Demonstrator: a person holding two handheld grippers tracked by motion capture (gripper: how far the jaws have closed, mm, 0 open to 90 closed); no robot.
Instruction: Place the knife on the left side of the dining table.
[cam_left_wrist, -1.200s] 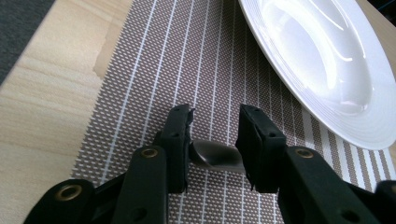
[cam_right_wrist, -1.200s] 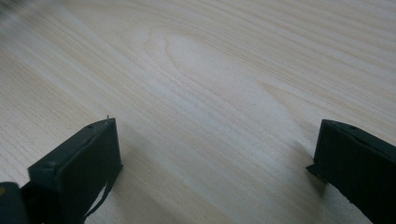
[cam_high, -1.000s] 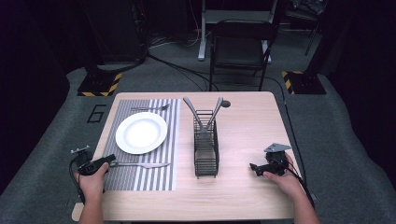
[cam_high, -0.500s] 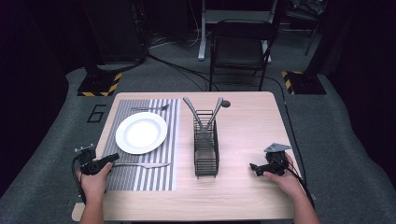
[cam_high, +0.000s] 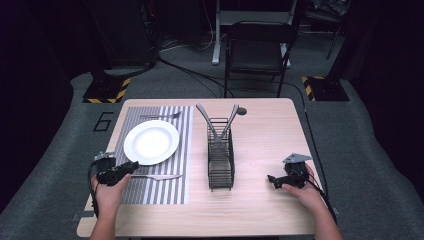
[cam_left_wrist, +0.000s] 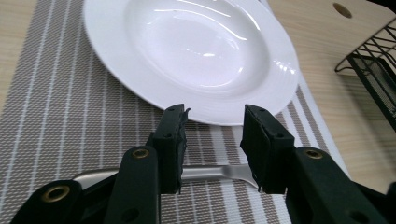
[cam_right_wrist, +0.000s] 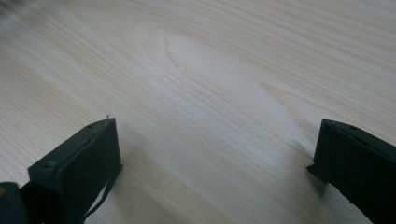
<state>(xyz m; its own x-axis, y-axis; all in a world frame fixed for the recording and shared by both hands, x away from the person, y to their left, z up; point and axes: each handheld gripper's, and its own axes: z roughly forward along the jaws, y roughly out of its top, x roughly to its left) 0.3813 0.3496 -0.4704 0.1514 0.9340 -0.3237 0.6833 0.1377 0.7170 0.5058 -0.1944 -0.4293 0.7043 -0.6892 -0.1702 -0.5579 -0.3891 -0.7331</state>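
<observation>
A silver knife (cam_high: 160, 177) lies on the striped placemat (cam_high: 155, 192) just in front of the white plate (cam_high: 151, 142). My left gripper (cam_high: 132, 165) hovers over the knife's handle end, pointing toward the plate. In the left gripper view the jaws (cam_left_wrist: 212, 112) stand apart; they have just been opening. The knife (cam_left_wrist: 215, 172) lies flat on the mat beneath them, and no pad presses on it. Beyond the tips is the plate (cam_left_wrist: 196, 51). My right gripper (cam_high: 273, 179) rests low on bare wood at the right, its jaws (cam_right_wrist: 215, 126) wide open around nothing.
A black wire rack (cam_high: 220, 160) stands mid-table with two grey utensil handles (cam_high: 207, 120) sticking out at its far end. A fork (cam_high: 160, 116) lies on the mat beyond the plate. A chair (cam_high: 257, 50) stands behind the table. The rack's corner (cam_left_wrist: 373, 70) is at the right of the left gripper view.
My left gripper has lifted and shifted right, toward the plate, while the knife stays flat on the mat. The right hand has kept still.
</observation>
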